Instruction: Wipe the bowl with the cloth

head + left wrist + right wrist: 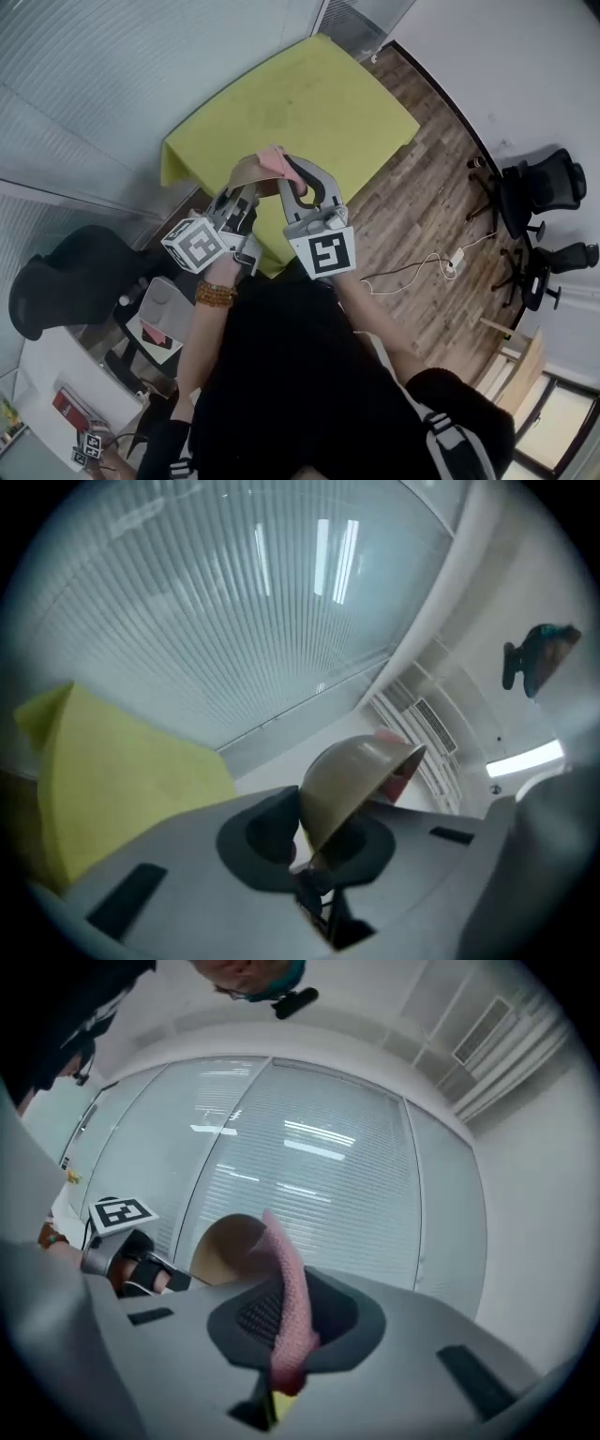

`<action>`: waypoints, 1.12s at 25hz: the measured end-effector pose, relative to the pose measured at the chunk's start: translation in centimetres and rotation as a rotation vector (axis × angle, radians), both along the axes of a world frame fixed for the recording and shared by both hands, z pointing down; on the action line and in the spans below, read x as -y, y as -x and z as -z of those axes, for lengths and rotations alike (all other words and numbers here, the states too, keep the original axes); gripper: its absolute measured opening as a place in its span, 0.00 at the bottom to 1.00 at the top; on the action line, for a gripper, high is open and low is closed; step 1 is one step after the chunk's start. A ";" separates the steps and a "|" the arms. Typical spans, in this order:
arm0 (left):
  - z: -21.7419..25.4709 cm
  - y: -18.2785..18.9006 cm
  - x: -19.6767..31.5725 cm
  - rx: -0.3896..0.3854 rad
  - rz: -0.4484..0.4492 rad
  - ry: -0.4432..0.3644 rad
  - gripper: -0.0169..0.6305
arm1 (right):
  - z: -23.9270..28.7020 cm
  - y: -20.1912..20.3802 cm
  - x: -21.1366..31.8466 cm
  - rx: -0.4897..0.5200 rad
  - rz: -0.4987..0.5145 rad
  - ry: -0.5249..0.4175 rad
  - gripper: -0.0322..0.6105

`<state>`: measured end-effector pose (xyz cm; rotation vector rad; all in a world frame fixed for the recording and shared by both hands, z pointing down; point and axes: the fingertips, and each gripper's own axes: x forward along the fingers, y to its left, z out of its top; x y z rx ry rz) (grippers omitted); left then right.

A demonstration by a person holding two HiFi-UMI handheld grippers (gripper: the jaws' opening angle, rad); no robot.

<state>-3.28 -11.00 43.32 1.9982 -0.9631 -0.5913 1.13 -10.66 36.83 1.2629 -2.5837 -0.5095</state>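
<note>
Over the yellow-green table [319, 103] I hold both grippers up, pointing level. My left gripper [244, 194] is shut on the rim of a tan bowl [247, 172], which is tilted on its side. In the left gripper view the bowl [352, 778] stands between the pads [262, 832], its dome towards the camera. My right gripper [294, 180] is shut on a pink cloth [275, 160], whose free end touches the bowl's edge. The right gripper view has the cloth [289, 1307] hanging through the jaws, with the bowl's hollow [225, 1246] just behind it.
Frosted glass walls with blinds close off the far side of the table. Black office chairs [542, 192] stand on the wooden floor at the right, near a cable and power strip [451, 263]. Another black chair [61, 281] and a small stool [161, 314] are at the left.
</note>
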 end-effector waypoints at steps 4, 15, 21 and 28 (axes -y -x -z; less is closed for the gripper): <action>-2.2 -0.3 0.2 0.342 -0.033 -0.061 0.12 | -1.8 -0.3 0.0 -0.211 -0.041 -0.073 0.07; 0.7 0.0 0.6 0.086 -0.007 -0.073 0.08 | 0.8 -0.9 0.4 0.267 0.018 0.091 0.08; -1.8 -0.9 0.3 0.578 -0.070 -0.168 0.21 | -2.7 -0.7 -0.1 -0.261 -0.023 -0.056 0.07; -1.1 -1.1 0.5 0.394 -0.102 -0.096 0.11 | -2.1 -1.6 0.5 0.152 -0.014 0.113 0.09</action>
